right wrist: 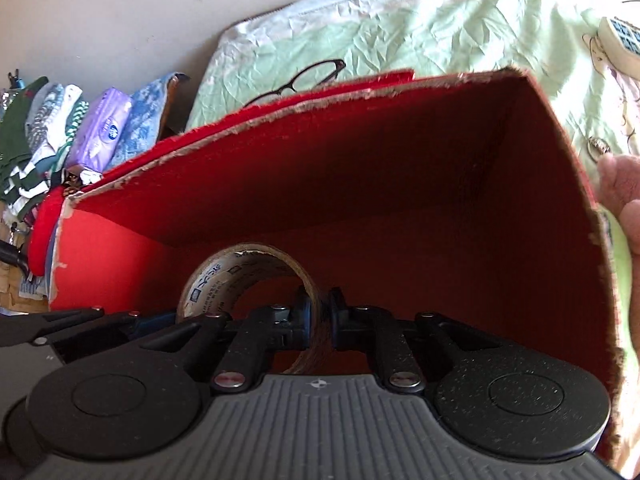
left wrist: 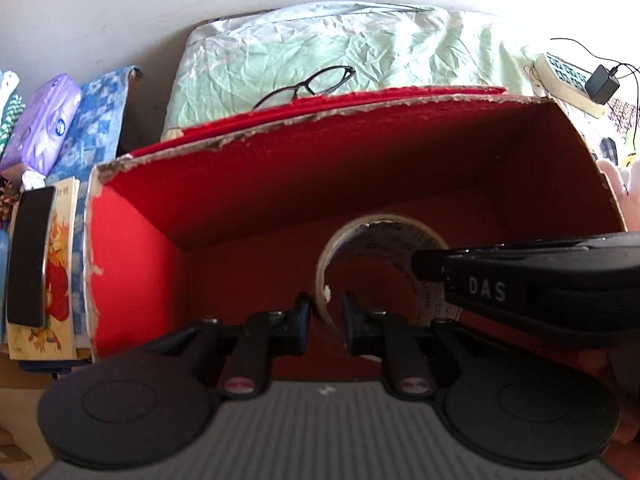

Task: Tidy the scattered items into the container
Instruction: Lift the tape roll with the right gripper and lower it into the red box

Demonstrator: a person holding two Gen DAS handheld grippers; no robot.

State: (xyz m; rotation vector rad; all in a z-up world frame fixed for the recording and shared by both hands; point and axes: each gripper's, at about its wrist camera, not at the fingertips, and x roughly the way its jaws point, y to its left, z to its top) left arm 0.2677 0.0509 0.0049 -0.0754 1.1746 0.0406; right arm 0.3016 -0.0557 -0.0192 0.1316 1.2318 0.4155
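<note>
Both tools (left wrist: 326, 316) (right wrist: 319, 312) pinching tape roll (right wrist: 248, 276) wall, inside red box (left wrist: 280, 184)

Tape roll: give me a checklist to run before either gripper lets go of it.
1. Tape roll inside the red box: ok.
2. Right gripper clamped on the roll's wall: ok.
3. Left gripper straddles the other wall; contact: cannot tell.
4. Roll resting on the box floor: cannot tell, its underside is hidden.
5. Box floor around the roll bare: ok.
6. Glasses still outside, on the green cloth behind the box: not ok.
</note>
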